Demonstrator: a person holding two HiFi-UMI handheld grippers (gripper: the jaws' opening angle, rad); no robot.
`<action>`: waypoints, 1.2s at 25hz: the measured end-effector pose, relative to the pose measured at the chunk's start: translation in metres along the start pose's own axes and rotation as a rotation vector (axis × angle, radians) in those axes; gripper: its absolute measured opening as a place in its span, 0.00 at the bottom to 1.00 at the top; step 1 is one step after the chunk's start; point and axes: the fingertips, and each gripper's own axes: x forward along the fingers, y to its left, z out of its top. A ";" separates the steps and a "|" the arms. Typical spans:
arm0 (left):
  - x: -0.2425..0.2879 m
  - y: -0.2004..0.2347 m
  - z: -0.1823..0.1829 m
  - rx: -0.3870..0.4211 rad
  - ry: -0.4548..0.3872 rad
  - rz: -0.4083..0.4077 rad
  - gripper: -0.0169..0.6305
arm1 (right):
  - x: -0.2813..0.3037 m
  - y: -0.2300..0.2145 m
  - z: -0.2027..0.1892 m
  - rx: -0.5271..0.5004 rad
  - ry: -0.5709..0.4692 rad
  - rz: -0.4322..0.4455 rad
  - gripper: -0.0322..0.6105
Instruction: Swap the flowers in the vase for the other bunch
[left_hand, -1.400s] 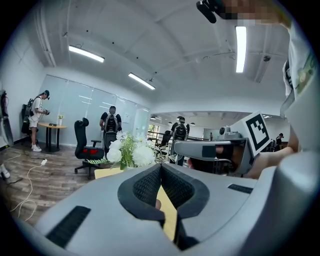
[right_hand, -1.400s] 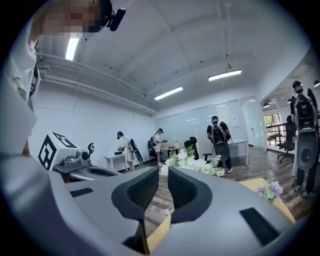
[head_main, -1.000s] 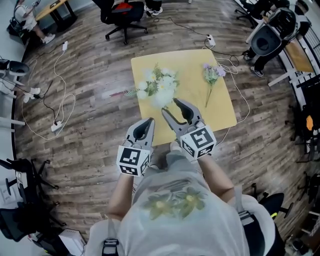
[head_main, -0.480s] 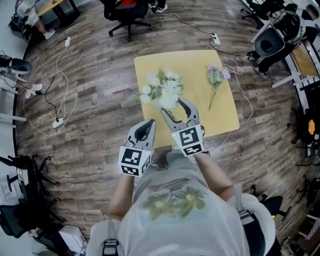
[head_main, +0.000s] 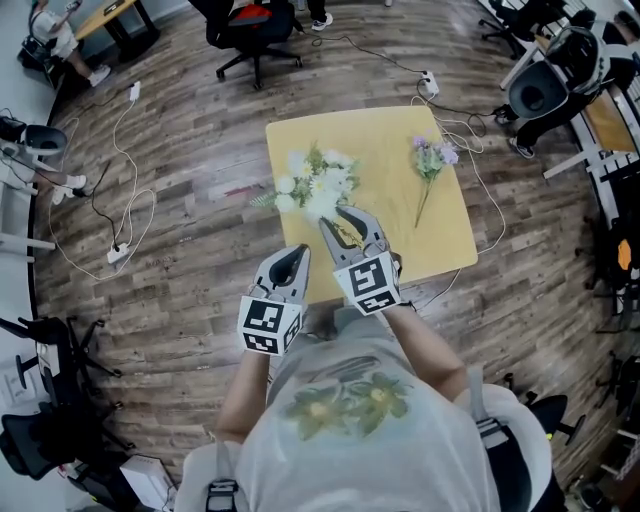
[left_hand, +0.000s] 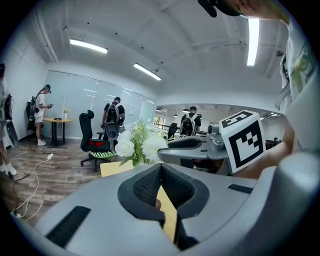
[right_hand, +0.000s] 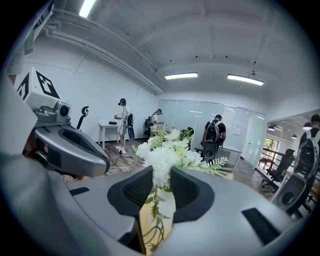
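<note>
A bunch of white flowers (head_main: 315, 183) stands in a clear vase on the yellow table (head_main: 385, 135). The other bunch, purple (head_main: 428, 158), lies flat near the table's right side. My right gripper (head_main: 348, 215) reaches in from the near side. Its jaws are closing, with the vase (right_hand: 159, 210) and its stems between the pads. The white blooms (right_hand: 167, 150) rise just beyond that gripper's (right_hand: 161, 175) tips. My left gripper (head_main: 293, 255) hangs at the table's near edge, left of the right one, shut on nothing (left_hand: 160, 167). It looks toward the white flowers (left_hand: 137, 145).
Office chairs (head_main: 245, 30) stand beyond the table and at the upper right. Cables and power strips (head_main: 115, 250) trail over the wood floor on the left and behind the table. People stand far off in the room (left_hand: 112, 117).
My right gripper has moved forward and down to the vase, rolled more level, and its jaws have narrowed around the vase. The left gripper has hardly shifted.
</note>
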 end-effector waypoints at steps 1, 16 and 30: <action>0.000 0.000 -0.001 -0.002 0.001 0.003 0.05 | -0.002 -0.001 0.001 0.005 -0.009 0.005 0.24; -0.002 -0.007 0.005 -0.004 -0.013 0.009 0.05 | -0.018 -0.018 0.035 0.041 -0.105 -0.005 0.19; 0.001 -0.016 0.006 0.014 -0.011 -0.004 0.05 | -0.039 -0.043 0.099 0.055 -0.280 -0.029 0.18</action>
